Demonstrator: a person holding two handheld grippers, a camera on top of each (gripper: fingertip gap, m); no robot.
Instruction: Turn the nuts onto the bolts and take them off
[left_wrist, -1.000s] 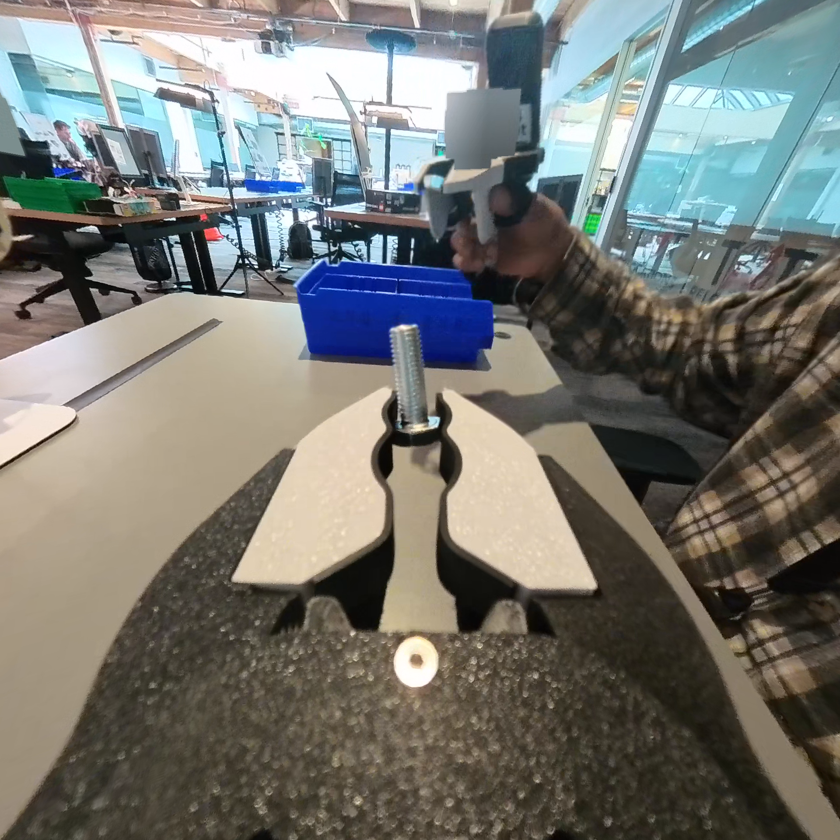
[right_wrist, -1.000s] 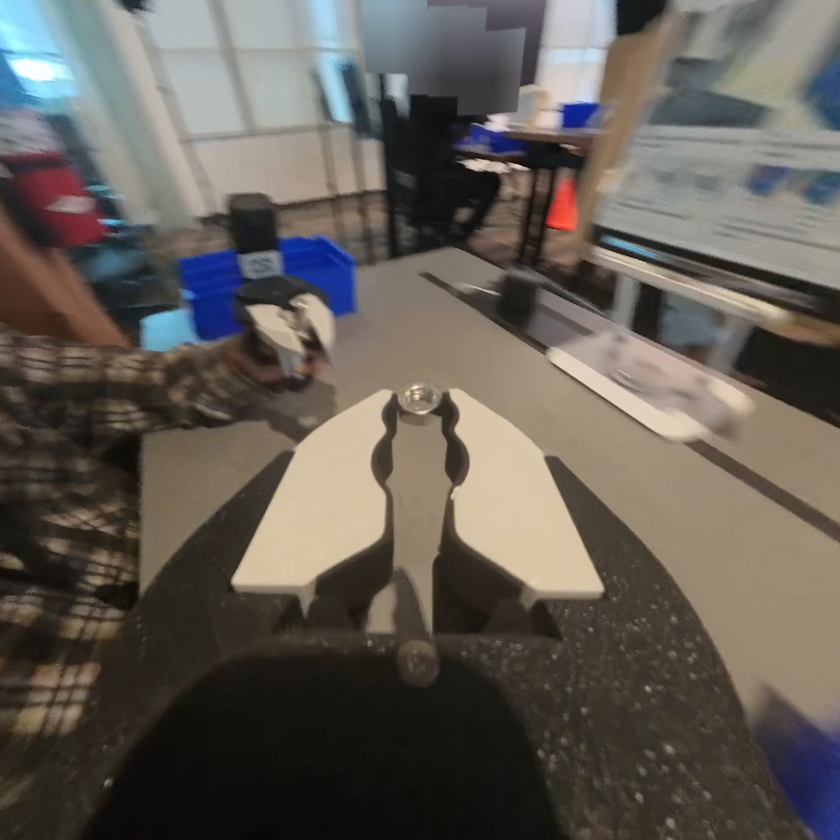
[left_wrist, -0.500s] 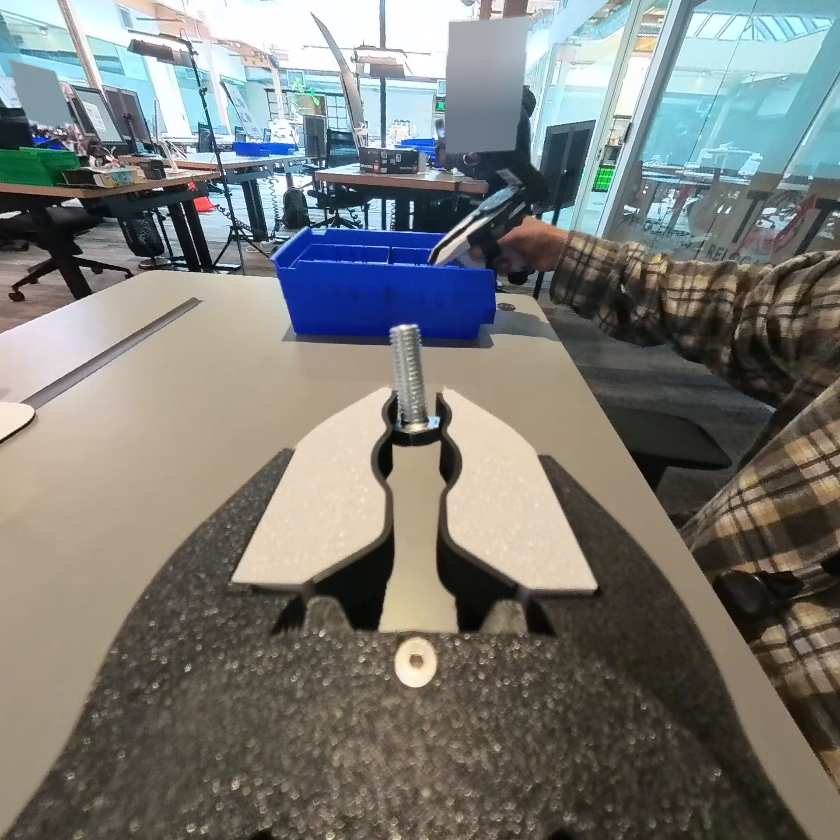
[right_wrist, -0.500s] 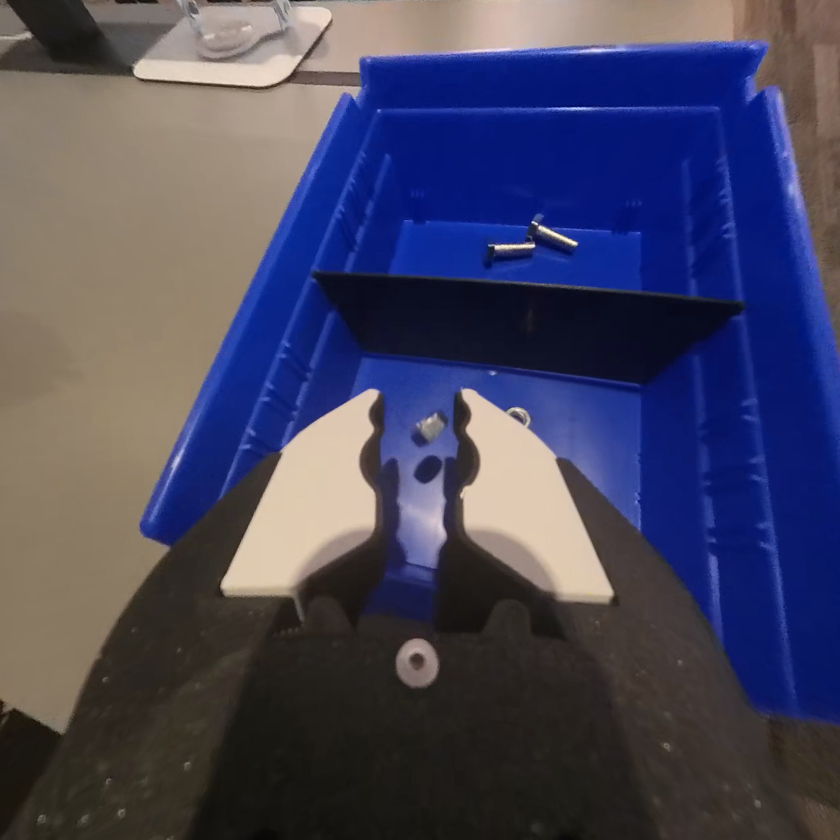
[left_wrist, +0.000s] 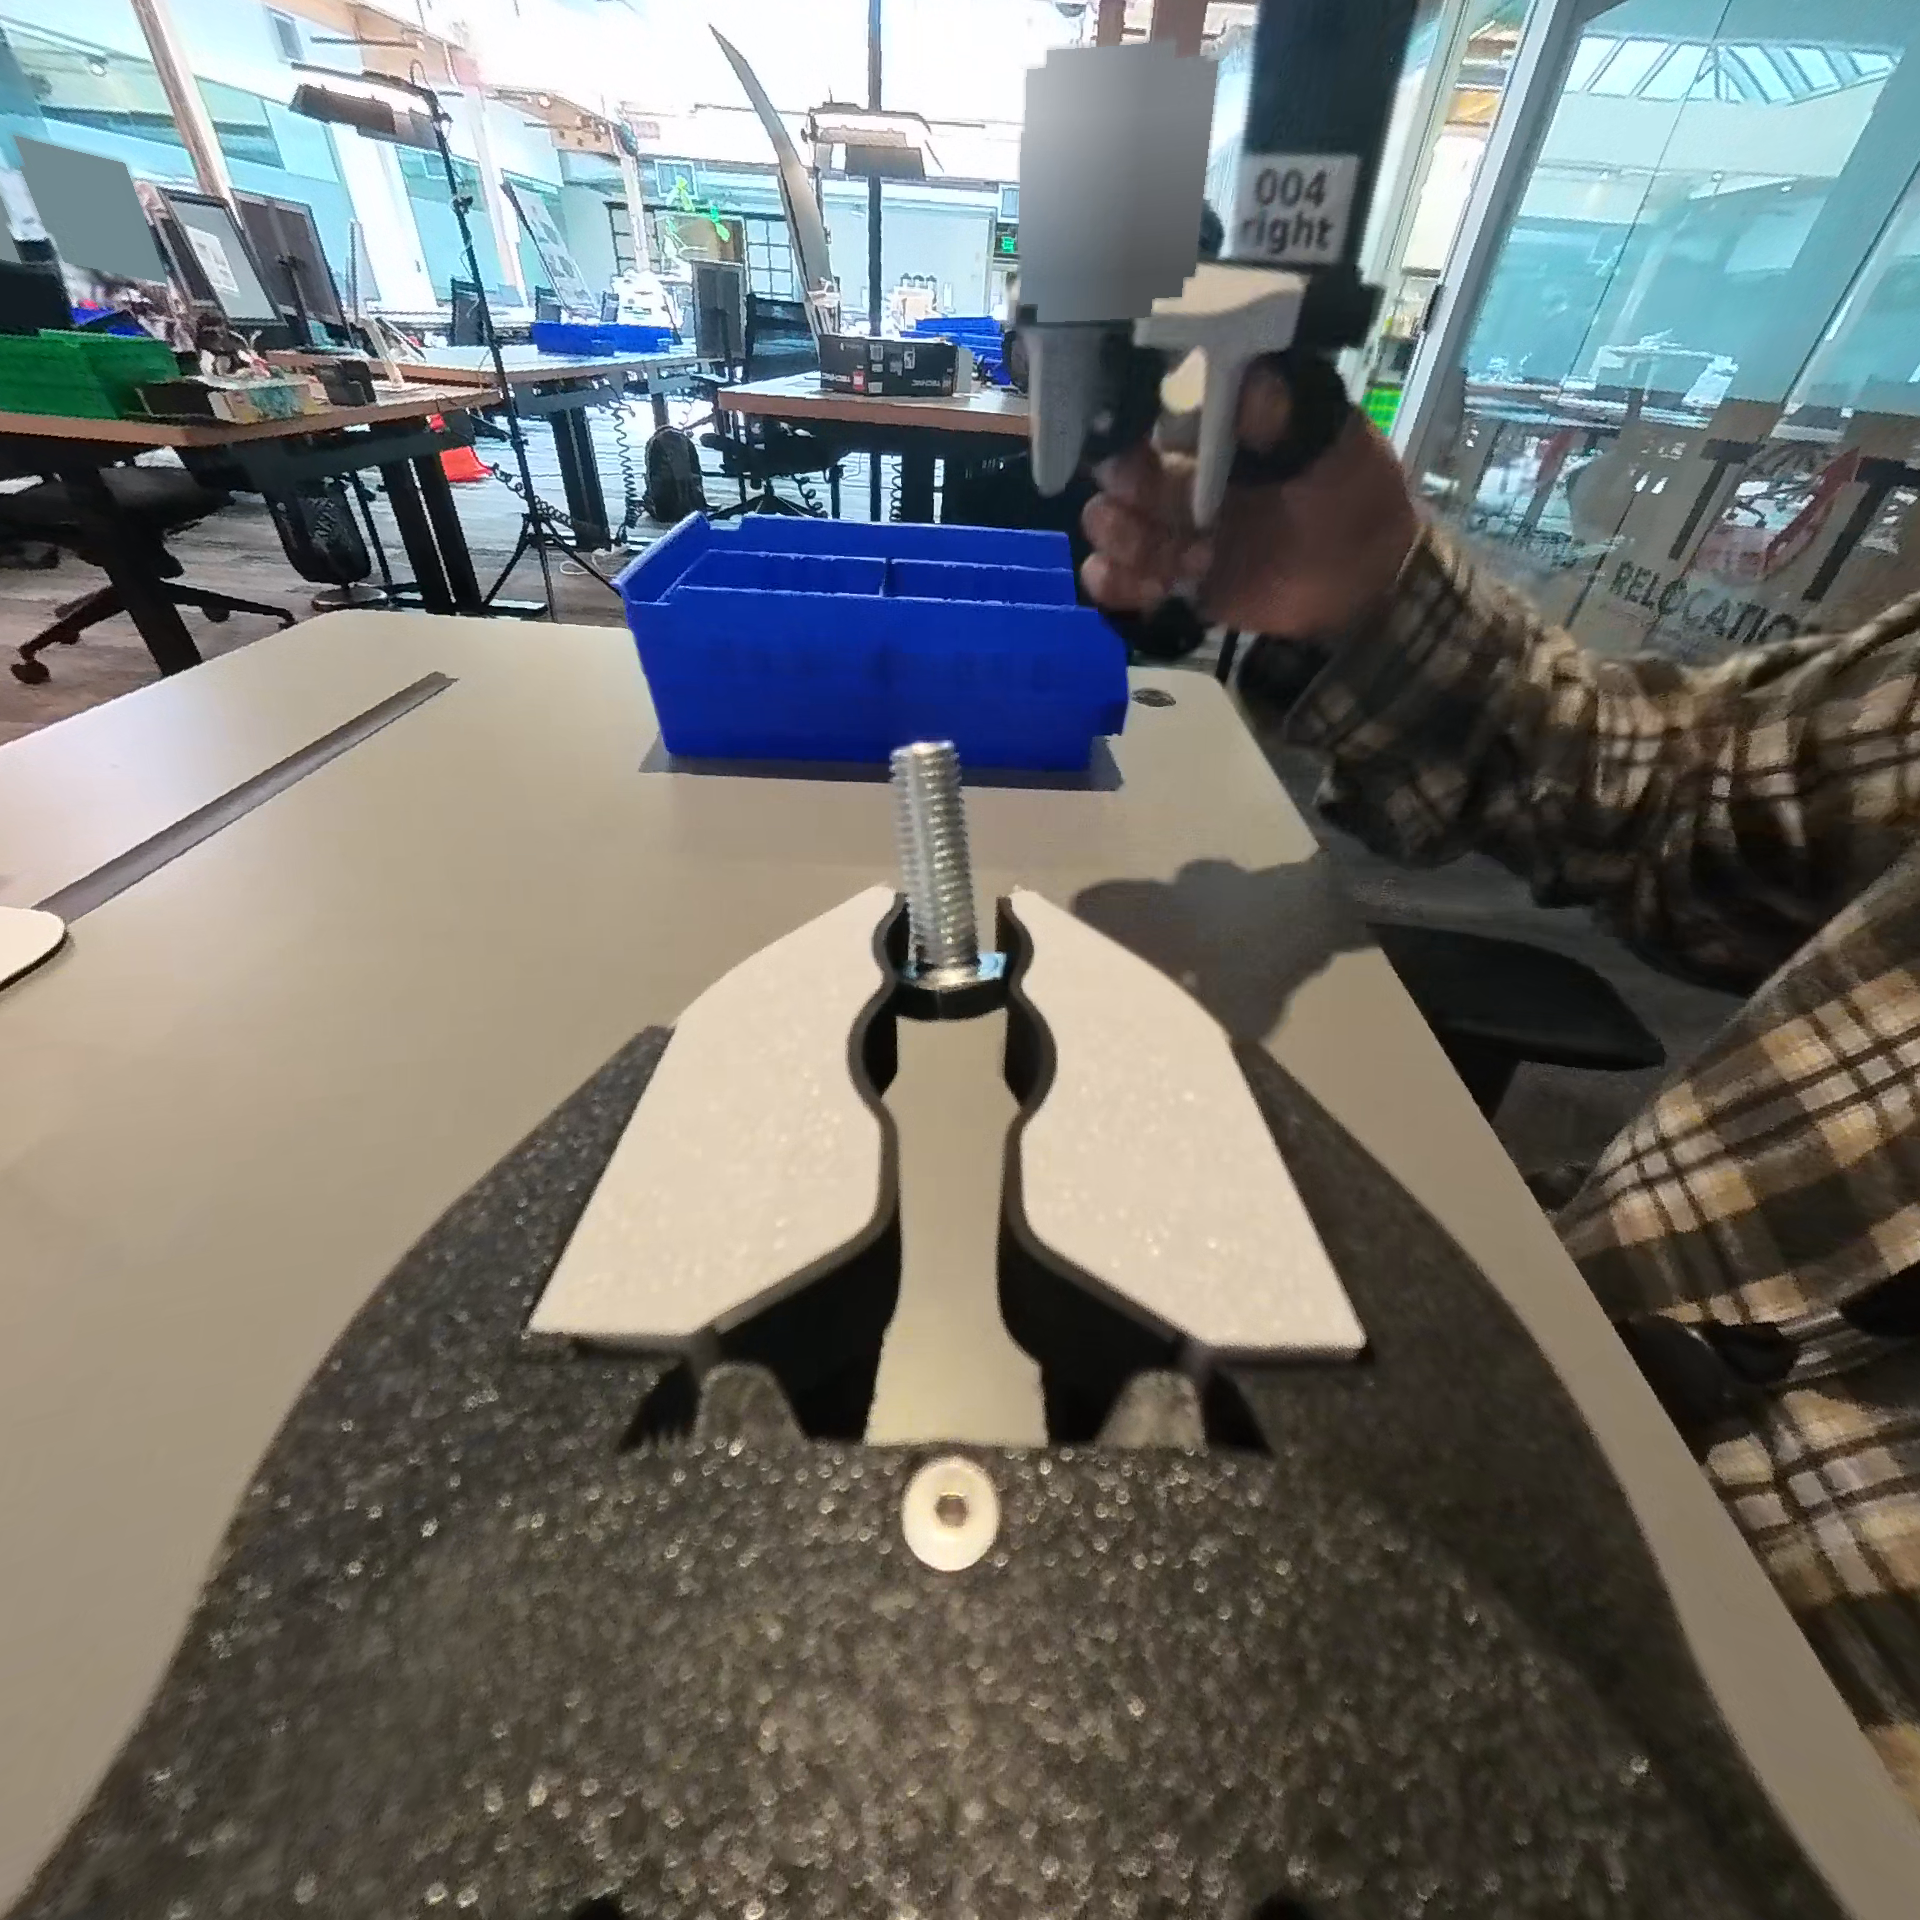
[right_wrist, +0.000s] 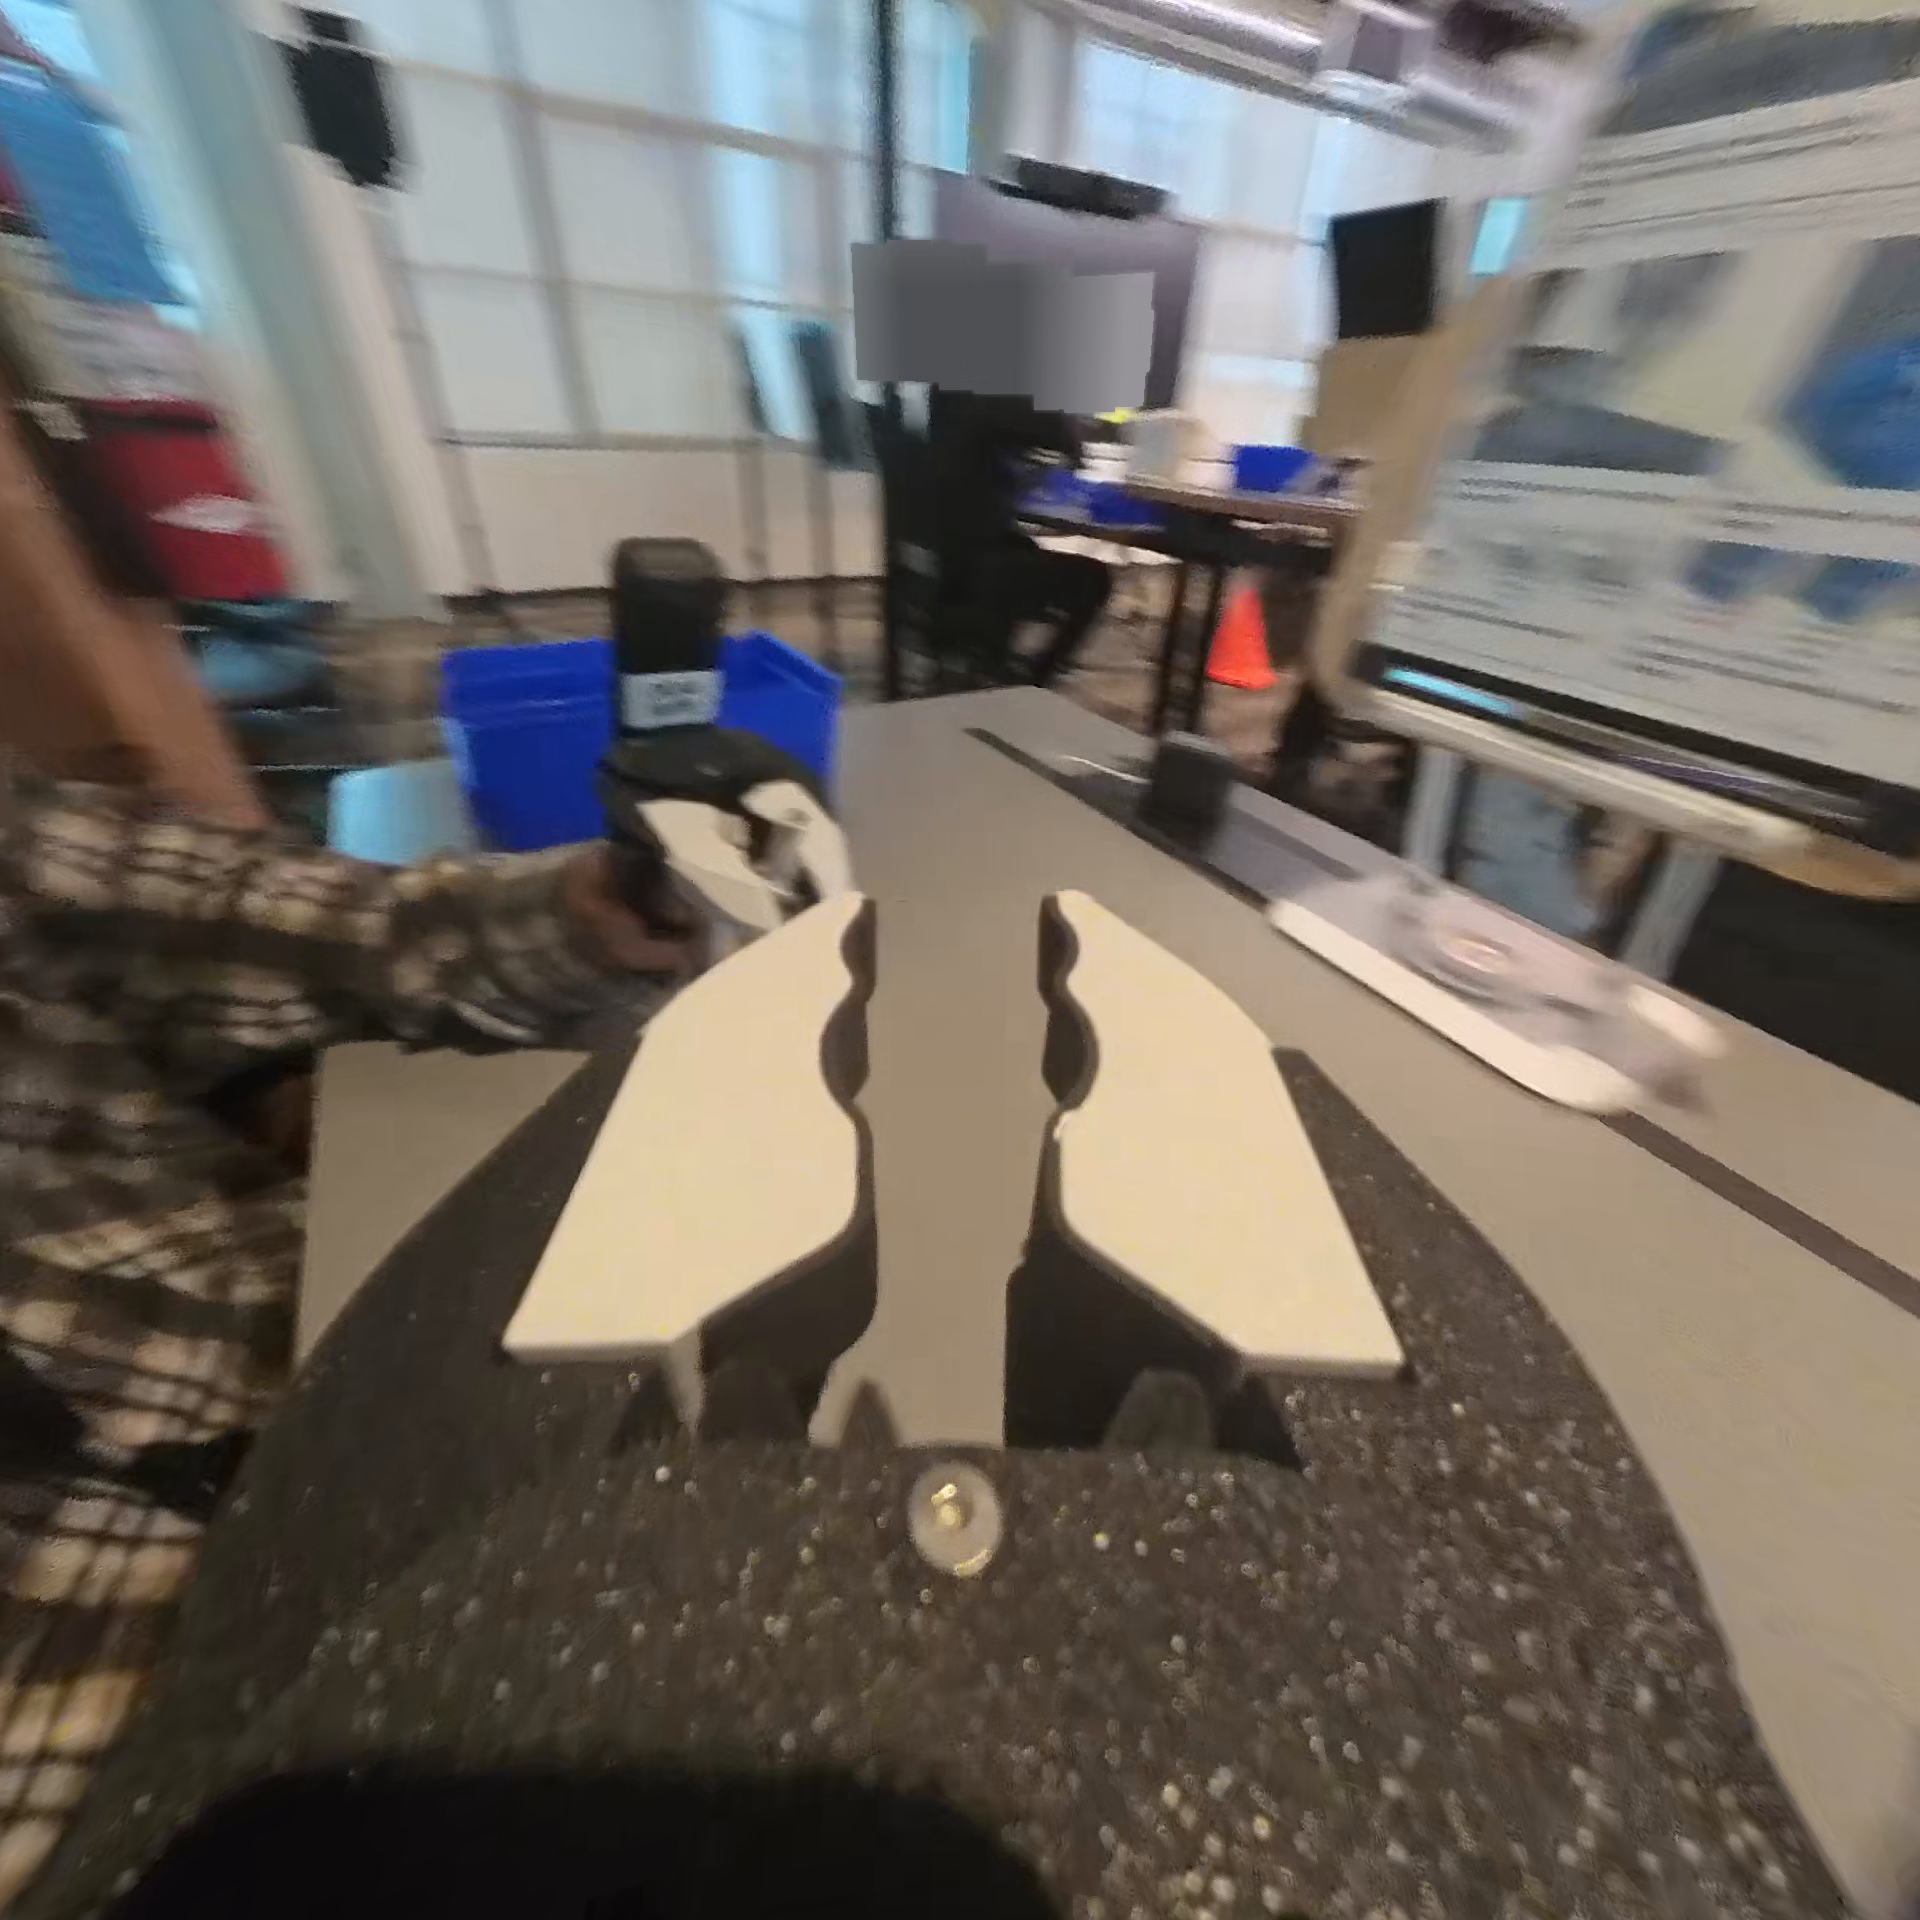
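My left gripper (left_wrist: 951, 940) is shut on the hex head of a silver bolt (left_wrist: 933, 831), which stands upright with its bare thread pointing up above the grey table (left_wrist: 416, 935). No nut shows on the thread. My right gripper (right_wrist: 956, 914) is open and empty. In the left wrist view it (left_wrist: 1132, 457) hangs in the air to the upper right of the bolt, fingers down, above the blue bin (left_wrist: 883, 665). The left gripper (right_wrist: 774, 862) shows blurred in the right wrist view, where I cannot make out the bolt.
The blue bin stands at the table's far edge (right_wrist: 520, 748). A white flat pad (right_wrist: 1455, 987) and a small black block (right_wrist: 1195, 779) lie along a dark slot in the table. A plaid sleeve (left_wrist: 1558, 748) reaches in from the right. My right fingertips sit around 15 cm from my left ones.
My right gripper held a nut, swung over the blue bin, opened and let it fall in, then lifted back up empty. My left gripper kept hold of the bolt.
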